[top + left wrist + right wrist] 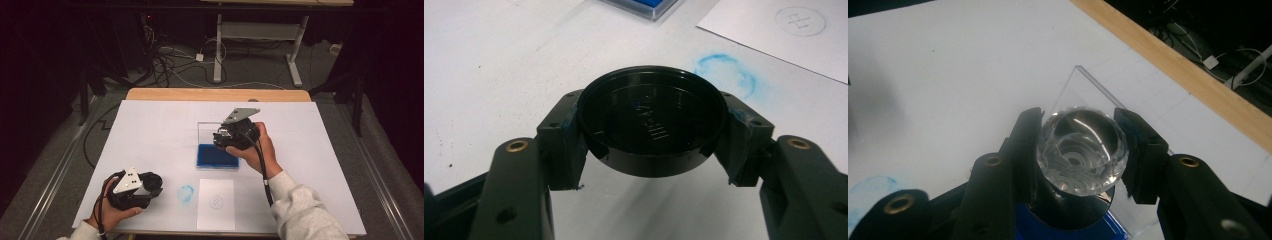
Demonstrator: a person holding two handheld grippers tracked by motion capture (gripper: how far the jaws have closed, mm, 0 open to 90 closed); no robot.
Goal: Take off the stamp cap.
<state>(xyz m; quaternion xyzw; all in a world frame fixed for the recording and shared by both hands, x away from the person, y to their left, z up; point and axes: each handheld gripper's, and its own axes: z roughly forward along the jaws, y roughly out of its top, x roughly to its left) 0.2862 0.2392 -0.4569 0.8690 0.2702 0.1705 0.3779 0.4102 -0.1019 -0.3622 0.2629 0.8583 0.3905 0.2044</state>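
Observation:
My left gripper (156,187) rests near the table's front left, shut on a round black cap (651,122) that lies flat between its jaws. Over the middle of the table my right gripper (221,140) is shut on a stamp with a clear faceted knob (1080,150), whose dark body reaches down to a blue ink pad (217,156). The pad sits in a clear case with its lid (1088,90) standing open behind it. A white paper (216,202) with a faint round mark lies in front of the pad.
A blue ink smudge (185,194) marks the white table cover (160,130) between my left gripper and the paper. The wooden table edge (215,94) runs along the far side. Beyond it are cables and another table's legs on the floor.

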